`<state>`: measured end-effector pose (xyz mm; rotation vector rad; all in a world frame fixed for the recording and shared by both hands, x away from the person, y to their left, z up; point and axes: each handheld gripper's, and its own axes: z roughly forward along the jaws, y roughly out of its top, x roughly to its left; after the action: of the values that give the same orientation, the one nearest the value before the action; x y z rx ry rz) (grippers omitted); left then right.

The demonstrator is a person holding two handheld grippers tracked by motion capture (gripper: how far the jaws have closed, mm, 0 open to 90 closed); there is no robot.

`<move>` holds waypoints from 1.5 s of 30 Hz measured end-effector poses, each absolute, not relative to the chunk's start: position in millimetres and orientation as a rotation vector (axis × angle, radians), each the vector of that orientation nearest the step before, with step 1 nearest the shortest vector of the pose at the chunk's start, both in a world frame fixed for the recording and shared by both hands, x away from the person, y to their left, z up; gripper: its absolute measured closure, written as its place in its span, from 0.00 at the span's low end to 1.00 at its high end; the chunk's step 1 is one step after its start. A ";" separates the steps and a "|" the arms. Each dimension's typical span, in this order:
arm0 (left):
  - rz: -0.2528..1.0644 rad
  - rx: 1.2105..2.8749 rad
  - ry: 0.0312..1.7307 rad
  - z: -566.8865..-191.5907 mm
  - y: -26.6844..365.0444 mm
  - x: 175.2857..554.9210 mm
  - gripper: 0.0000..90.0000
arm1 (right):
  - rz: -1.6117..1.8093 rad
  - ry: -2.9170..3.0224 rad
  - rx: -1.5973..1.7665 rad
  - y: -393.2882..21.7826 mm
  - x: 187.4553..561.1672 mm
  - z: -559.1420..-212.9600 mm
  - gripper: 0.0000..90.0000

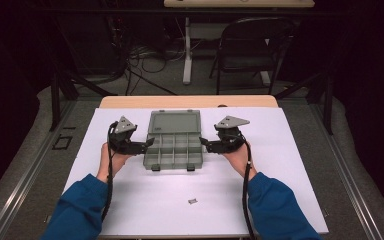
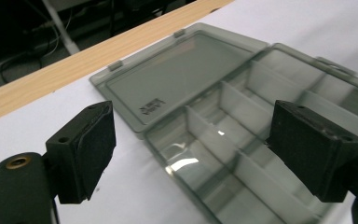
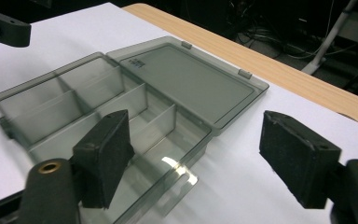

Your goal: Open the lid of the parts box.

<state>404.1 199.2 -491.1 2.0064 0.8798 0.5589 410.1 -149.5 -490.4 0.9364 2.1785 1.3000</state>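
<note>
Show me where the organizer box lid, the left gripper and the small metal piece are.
organizer box lid (image 1: 174,122): high view, middle of the open lid.
left gripper (image 1: 149,144): high view, between its fingertips.
small metal piece (image 1: 192,201): high view, its middle.

Small dark bit (image 1: 192,201) on the white sheet near the front edge was too small to identify. Organizer box (image 2: 242,126) was cut off by the right and bottom edges in the left gripper view, near corner hidden behind the right-hand jaw. In the right gripper view the box's near wall ran out of the bottom edge, part of it behind the left-hand jaw. The lid's embossed label (image 2: 150,107) was too blurred to read. Both sleeves (image 1: 75,210) were cut by the high view's bottom edge
</note>
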 end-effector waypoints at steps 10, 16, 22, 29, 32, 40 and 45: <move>0.545 2.037 0.802 -496.8 189.8 371.6 0.10 | 1.371 2.158 0.863 -164.2 373.1 -492.9 0.18; 0.547 2.066 0.775 -499.6 186.3 357.8 0.06 | 1.370 2.159 0.800 -169.9 352.1 -496.1 0.15; 0.539 2.060 0.760 -499.2 183.8 347.6 0.04 | 1.388 2.164 0.771 -177.7 333.4 -500.1 0.08; 0.532 2.075 0.740 -501.1 180.4 339.3 0.02 | 1.385 2.147 0.745 -185.3 318.9 -505.5 0.01; 0.539 2.083 0.727 -501.1 177.7 335.0 0.02 | 1.368 2.139 0.733 -188.7 311.2 -507.0 0.00; 0.539 2.087 0.715 -499.8 173.1 323.4 0.00 | 1.384 2.091 0.717 -199.7 295.5 -508.2 0.00; 0.533 2.106 0.699 -500.6 170.9 319.8 0.00 | 1.385 2.095 0.717 -201.4 291.6 -513.1 0.00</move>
<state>319.8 170.9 -500.6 2.1057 0.6994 0.5326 291.6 -201.4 -513.1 0.7173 2.0948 1.3852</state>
